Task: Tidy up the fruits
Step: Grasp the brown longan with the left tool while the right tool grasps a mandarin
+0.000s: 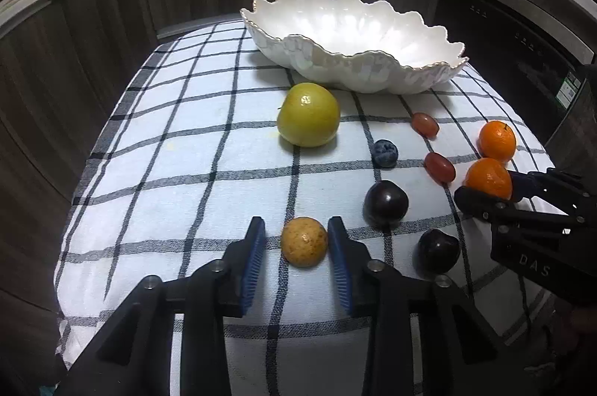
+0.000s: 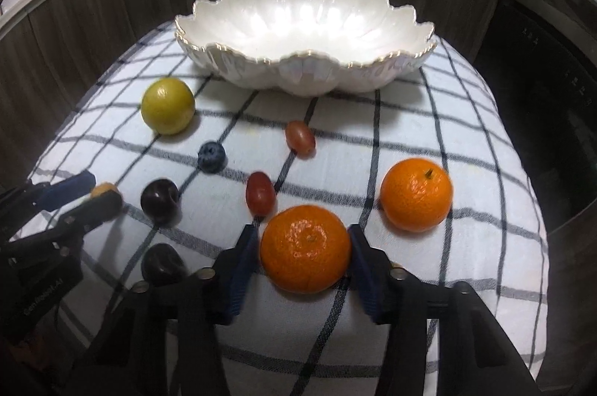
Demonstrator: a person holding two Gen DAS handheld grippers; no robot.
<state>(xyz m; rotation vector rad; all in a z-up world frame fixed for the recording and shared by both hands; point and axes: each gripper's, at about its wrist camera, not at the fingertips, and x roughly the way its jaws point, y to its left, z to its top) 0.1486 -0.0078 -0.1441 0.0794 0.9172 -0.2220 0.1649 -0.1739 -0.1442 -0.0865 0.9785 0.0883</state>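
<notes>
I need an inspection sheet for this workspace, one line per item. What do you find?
Surface: white checked cloth, lying flat.
Job's things: white scalloped ceramic bowl with no fruit inside; on the cloth lie a yellow-green round fruit, blueberry, two red grapes, two dark plums, far orange tangerine.
Clutter: nothing seen.
Grippers: left gripper open around small tan round fruit, with a gap at one pad; right gripper pads against both sides of near orange tangerine.
Cables: nothing seen.
Surroundings: dark wood-panelled cabinets.
</notes>
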